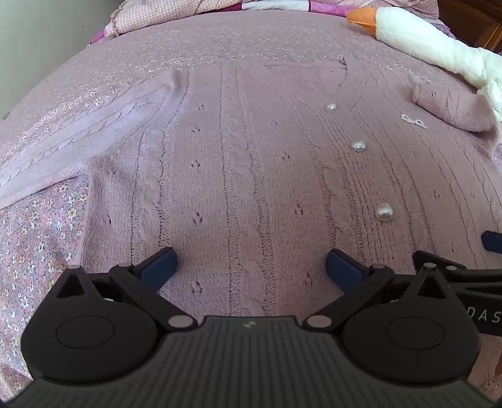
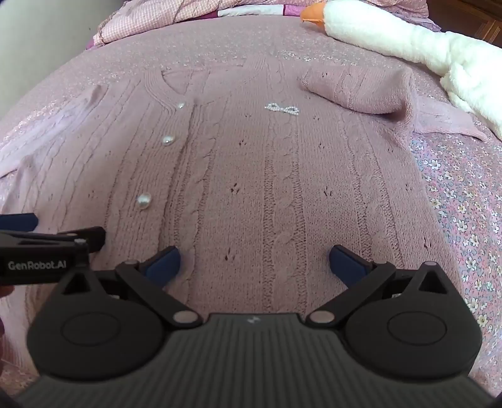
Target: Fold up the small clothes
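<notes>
Left wrist view: a pink cable-knit cardigan (image 1: 244,175) is laid flat, front up, on a floral bedspread (image 1: 34,238). The left gripper (image 1: 251,266) is held above the lower part of the garment with its blue-padded fingers (image 1: 160,266) spread wide; nothing is grasped between them. Three pearl buttons (image 1: 358,146) are seen in a line along the placket, right of centre. One sleeve (image 1: 81,131) is stretched out toward the left edge of the bedspread. The other sleeve (image 1: 448,106) is folded inward over the shoulder area. A small beaded bow (image 1: 413,121) is fixed to the chest. A white plush goose (image 1: 433,47) with an orange beak is recorded at the upper right, just beside the folded sleeve. A checked pink quilt (image 1: 157,15) is bunched at the far end of the bed.

Right wrist view: the right gripper (image 2: 254,263) is likewise held over the lower part of the cardigan (image 2: 266,188), its jaws released and wide apart, with nothing gripped. The pearl buttons (image 2: 168,140) appear at the left, the beaded bow (image 2: 282,109) near the top centre. The folded sleeve (image 2: 354,91) lies at the upper right, with the plush goose (image 2: 408,44) beyond it. Part of the left gripper (image 2: 47,251) enters at the left edge, close beside the right one. The floral bedspread (image 2: 464,204) is exposed along the right side.
</notes>
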Motion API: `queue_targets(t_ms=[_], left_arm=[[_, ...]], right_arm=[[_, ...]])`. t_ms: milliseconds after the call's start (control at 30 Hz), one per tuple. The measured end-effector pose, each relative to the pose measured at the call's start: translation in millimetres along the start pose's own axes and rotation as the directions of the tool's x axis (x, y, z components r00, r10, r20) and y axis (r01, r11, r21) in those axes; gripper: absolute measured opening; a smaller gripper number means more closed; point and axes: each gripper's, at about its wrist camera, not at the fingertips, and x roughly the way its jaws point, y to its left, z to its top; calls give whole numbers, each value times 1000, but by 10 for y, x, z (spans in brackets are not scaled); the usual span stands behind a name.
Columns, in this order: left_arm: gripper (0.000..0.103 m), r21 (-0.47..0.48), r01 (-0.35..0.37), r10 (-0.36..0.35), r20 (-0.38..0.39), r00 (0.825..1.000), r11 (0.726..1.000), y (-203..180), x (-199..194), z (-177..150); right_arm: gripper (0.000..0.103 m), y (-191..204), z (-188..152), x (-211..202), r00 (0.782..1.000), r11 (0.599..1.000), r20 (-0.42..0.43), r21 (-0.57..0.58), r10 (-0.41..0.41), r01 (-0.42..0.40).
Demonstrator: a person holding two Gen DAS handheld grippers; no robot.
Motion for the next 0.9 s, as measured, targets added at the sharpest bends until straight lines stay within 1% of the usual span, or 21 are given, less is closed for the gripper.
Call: queue_targets(t_ms=[200, 267, 900], left_arm=[[103, -1, -1, 1, 3, 1000, 1000, -18, 13, -10], [103, -4, -2, 2, 2, 1000, 1000, -16, 10, -13], [103, 7, -1, 1, -4, 1000, 1000, -11, 15, 6]], right_arm=[[103, -64, -19, -15, 1000, 1000, 5, -7, 3, -3], [103, 11, -1, -26, 1000, 1000, 10, -12, -10, 10], [103, 20, -11, -10, 1000, 1000, 11, -12, -11, 11]])
